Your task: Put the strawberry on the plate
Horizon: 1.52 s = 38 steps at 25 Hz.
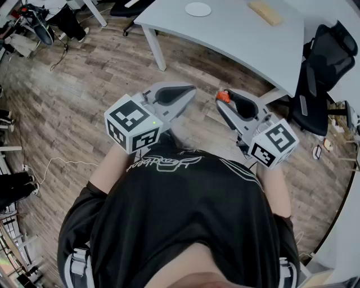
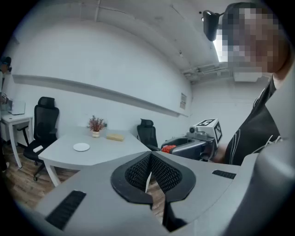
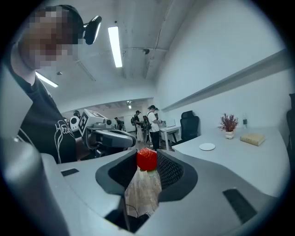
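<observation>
Short of the table, the left gripper is hanging with its jaws together on nothing, while the right gripper, well apart from the plate on that table, is pinching the strawberry at its jaw tips. The strawberry is probably handling as light, soft and easily bruised, so a gentle pinch across its flanks is suiting it. The head view is showing the standoff from the table; only the right gripper view is showing the pads pressing the fruit.

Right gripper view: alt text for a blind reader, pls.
The right gripper holds a red strawberry between its jaws. Beyond, to the right, a white table carries a small white plate, a potted plant and a tan block.
</observation>
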Each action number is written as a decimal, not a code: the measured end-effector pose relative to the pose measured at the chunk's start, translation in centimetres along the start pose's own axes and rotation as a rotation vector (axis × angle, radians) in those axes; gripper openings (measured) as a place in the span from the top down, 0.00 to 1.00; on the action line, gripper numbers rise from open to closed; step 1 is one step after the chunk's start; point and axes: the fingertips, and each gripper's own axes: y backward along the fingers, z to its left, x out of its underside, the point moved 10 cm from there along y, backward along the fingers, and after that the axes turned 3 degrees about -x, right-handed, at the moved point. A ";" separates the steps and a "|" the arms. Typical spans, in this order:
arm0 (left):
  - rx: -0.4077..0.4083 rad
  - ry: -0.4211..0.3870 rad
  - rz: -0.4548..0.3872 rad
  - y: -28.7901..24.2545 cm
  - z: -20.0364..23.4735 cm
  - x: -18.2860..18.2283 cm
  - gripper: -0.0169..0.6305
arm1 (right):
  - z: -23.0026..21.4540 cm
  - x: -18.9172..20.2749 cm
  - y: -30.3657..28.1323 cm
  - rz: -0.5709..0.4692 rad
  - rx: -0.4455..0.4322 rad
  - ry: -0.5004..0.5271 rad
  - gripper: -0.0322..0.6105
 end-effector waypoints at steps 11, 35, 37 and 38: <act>0.022 -0.011 0.024 -0.2 -1.7 -0.2 0.96 | 0.7 0.3 0.9 0.013 -0.012 0.012 0.75; 0.106 0.030 0.035 -8.1 11.4 -2.6 0.96 | -11.1 -0.7 -6.7 0.049 0.026 -0.022 0.75; 0.104 0.052 0.042 -9.4 14.4 -2.9 0.96 | -13.6 -1.2 -8.5 0.059 0.027 -0.035 0.75; 0.104 0.061 0.047 -10.1 15.9 -3.1 0.96 | -15.0 -1.4 -9.5 0.063 0.028 -0.040 0.75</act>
